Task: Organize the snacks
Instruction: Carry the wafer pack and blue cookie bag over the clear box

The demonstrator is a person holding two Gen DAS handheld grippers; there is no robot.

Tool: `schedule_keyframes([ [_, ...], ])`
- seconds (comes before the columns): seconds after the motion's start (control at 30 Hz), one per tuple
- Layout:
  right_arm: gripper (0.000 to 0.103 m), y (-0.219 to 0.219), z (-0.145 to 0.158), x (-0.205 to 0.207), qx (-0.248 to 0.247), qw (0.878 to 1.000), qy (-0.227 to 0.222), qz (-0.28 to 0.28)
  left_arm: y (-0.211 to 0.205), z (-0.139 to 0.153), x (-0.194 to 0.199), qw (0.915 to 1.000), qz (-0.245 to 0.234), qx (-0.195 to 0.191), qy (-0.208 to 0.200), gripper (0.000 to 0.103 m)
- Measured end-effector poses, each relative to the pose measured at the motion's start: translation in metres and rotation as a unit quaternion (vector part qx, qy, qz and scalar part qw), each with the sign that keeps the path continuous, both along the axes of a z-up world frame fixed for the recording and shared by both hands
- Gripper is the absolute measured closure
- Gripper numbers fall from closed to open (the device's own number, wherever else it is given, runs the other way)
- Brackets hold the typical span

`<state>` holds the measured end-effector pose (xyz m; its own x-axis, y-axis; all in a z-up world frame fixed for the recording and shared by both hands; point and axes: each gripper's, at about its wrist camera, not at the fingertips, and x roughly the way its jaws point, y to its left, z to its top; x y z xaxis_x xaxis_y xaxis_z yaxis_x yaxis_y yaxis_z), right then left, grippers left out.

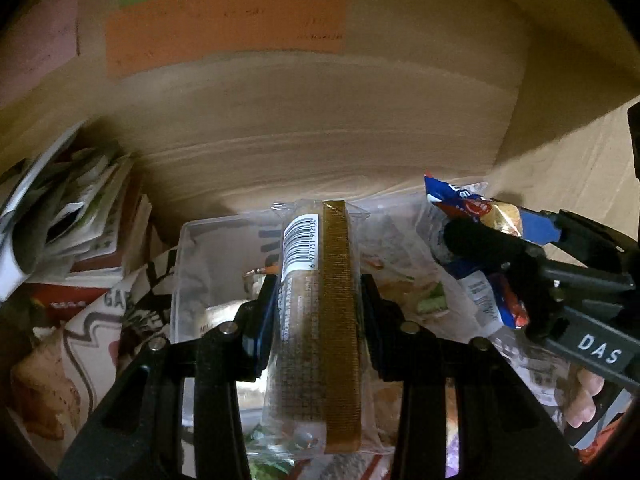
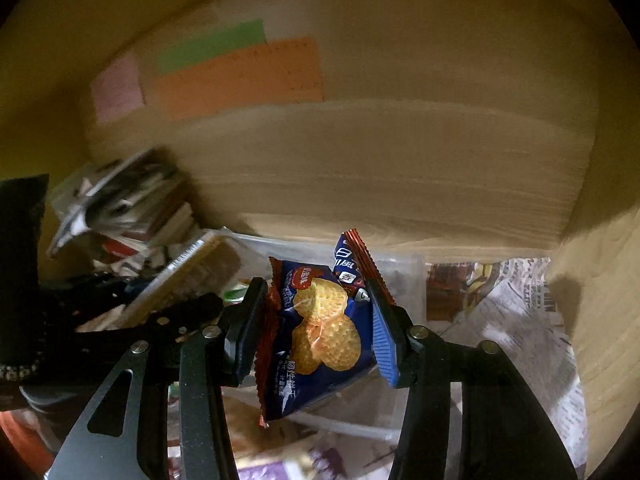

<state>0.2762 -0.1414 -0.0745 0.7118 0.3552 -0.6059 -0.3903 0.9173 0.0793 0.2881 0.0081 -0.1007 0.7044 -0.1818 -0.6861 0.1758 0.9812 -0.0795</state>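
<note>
Both grippers are clamped on snacks above a clear plastic bin (image 1: 188,264). Left gripper (image 1: 318,300) has its pads pressed against the two sides of a long clear-wrapped wafer bar (image 1: 316,320), which stands on edge between the fingers with its barcode label toward the far end and a golden-brown strip along its right face. Right gripper (image 2: 320,328) is closed on a blue cracker packet (image 2: 320,332) printed with round yellow crackers and edged in red crimped foil; the packet sits tilted between the blue-faced pads, its top corner poking up past the far finger. In the left wrist view the right gripper (image 1: 480,236) shows at the right edge with the same packet, close beside the wafer bar; part of a hand (image 1: 584,400) is behind it. Inside and around the bin lie more wrapped snacks, too blurred to name. Newspaper (image 2: 520,320) covers the surface to the right, a stack of books and papers (image 1: 72,216) sits at the far left, and orange (image 1: 224,28), green and pink notes hang on the far wall.
</note>
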Motion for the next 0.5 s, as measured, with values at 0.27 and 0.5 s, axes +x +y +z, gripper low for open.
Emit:
schedule_keyframes([
  [0.27,0.057,0.001,-0.016,0.027,-0.011,1.0,0.029,-0.003,-0.003,-0.011,0.013,0.9998,-0.002,0.003,0.018,0.064],
  [0.5,0.053,0.005,-0.025,0.033,-0.027,0.998,0.052,0.0,-0.001,-0.014,0.018,0.9997,0.007,0.004,0.022,0.064],
])
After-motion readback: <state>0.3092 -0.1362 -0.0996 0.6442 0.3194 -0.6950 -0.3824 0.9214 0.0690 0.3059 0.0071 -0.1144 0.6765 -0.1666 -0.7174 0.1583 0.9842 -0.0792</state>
